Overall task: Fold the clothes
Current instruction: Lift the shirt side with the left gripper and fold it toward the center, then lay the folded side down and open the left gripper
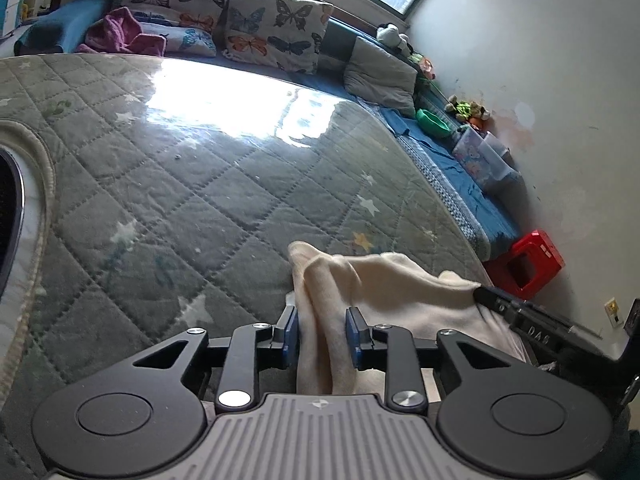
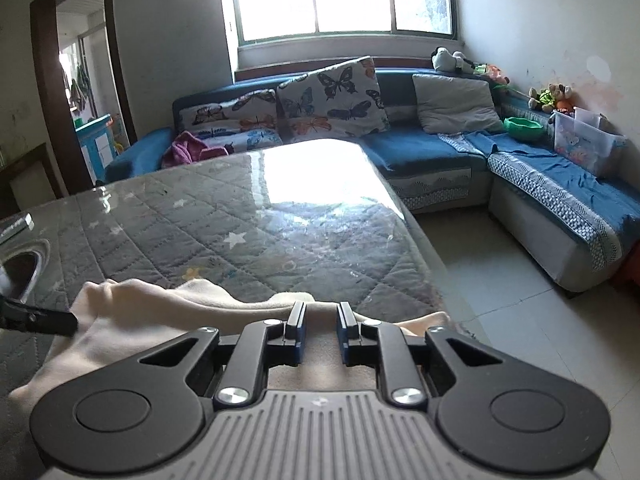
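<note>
A cream garment (image 1: pixel 384 280) lies bunched at the near edge of the quilted grey table (image 1: pixel 180 168). My left gripper (image 1: pixel 322 316) has its blue-padded fingers on either side of a raised fold of the cloth, with a gap showing at the right pad. In the left wrist view the right gripper's tip (image 1: pixel 486 294) touches the garment's right end. In the right wrist view the garment (image 2: pixel 160 304) runs under my right gripper (image 2: pixel 321 312), whose fingers stand slightly apart over the cloth. The left gripper's tip (image 2: pixel 60 320) presses into the garment's left end.
A blue corner sofa (image 2: pixel 420 148) with butterfly cushions (image 2: pixel 328 96) and a grey cushion (image 2: pixel 456 102) stands behind the table. A clear storage box (image 2: pixel 588 142) and green bowl (image 2: pixel 524 126) sit on it. A red stool (image 1: pixel 528 260) is on the tiled floor (image 2: pixel 520 280).
</note>
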Available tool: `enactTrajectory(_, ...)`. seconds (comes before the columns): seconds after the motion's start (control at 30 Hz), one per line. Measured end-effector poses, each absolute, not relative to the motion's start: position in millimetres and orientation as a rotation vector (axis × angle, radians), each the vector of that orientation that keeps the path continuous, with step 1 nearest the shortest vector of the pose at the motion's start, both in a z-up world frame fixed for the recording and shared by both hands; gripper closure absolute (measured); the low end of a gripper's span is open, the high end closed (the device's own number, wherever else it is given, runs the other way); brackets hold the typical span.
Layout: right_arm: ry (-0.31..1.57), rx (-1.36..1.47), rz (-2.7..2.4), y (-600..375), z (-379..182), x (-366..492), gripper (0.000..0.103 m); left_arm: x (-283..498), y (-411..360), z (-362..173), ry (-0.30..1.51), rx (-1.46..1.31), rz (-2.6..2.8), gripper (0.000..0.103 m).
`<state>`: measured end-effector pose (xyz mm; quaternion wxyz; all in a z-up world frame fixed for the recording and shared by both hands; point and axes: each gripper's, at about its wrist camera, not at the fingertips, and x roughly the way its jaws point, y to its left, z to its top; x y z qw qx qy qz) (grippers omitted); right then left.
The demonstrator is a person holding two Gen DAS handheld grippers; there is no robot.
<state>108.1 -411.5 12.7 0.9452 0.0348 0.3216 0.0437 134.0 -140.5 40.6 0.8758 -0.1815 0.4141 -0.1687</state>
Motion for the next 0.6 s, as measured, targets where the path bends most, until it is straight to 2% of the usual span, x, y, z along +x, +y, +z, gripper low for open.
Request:
enactTrajectory(0.23, 0.64, 0.09, 0.087, -413.1, 12.8, 108.5, 0.084, 142.6, -154.5, 51.8, 0.826, -0.374, -0.414, 0.077)
enactTrajectory(0.6, 0.649, 0.083, 0.081, -407.0, 9.0, 117.1, 0.073, 166.2, -197.5, 45.2, 0.834, -0.33, -0.505, 0.077)
